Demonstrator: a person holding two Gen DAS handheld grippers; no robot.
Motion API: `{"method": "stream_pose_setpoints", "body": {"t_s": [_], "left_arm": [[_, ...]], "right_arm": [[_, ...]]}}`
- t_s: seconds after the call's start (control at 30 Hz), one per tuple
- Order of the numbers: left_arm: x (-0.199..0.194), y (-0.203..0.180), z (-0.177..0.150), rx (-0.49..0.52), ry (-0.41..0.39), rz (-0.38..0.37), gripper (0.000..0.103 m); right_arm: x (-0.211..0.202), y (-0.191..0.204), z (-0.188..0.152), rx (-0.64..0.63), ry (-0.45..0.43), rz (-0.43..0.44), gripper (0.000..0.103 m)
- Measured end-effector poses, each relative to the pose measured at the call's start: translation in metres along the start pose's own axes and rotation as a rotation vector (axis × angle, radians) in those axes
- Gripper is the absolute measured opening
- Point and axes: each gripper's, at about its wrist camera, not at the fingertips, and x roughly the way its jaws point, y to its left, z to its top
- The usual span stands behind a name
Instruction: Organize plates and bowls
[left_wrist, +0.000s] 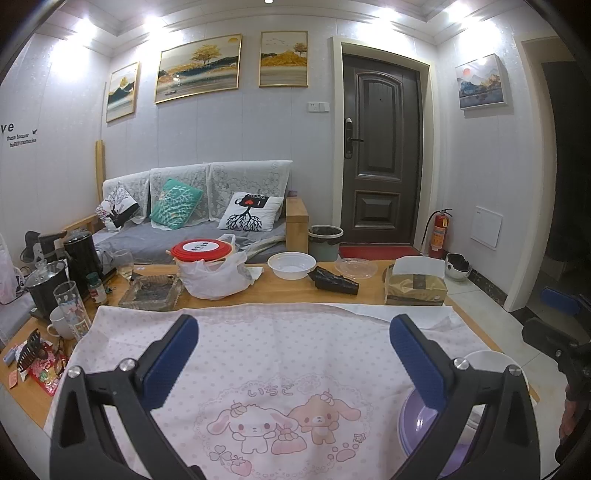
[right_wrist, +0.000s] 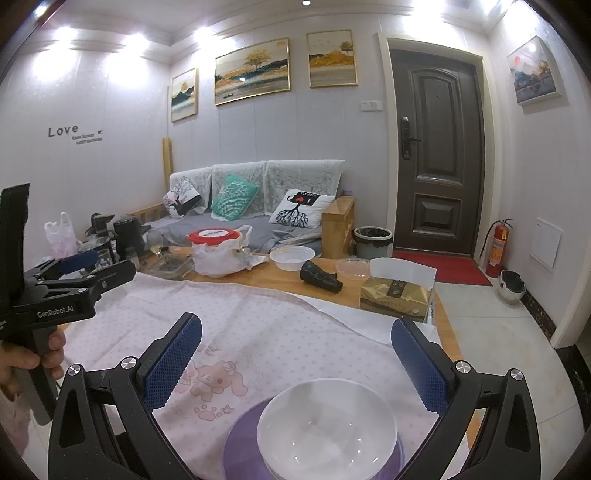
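Hovering with both my left gripper and right gripper spread wide and empty, I judge the stacking done: the clear glass bowl sits on the round purple plastic plates at the near right corner of the pink dotted cloth, so next I would only withdraw.

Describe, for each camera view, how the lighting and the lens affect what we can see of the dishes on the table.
Left wrist view: ceiling lights blow out to white glare; fisheye bends the door and darkens the corners; the left gripper hides much of the purple plate. Right wrist view: same glare and curvature; small highlights glint in the white bowl, sharp below the open right gripper.
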Motion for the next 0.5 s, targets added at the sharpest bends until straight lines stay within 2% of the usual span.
{"method": "stream_pose_setpoints", "body": {"t_s": [0.5], "left_arm": [[0.0002, 0.0006, 0.0014, -0.002, -0.002, 0.004, 0.103]], "right_arm": [[0.0000, -0.0009, 0.0002, -0.001, 0.002, -0.001, 0.102]]}}
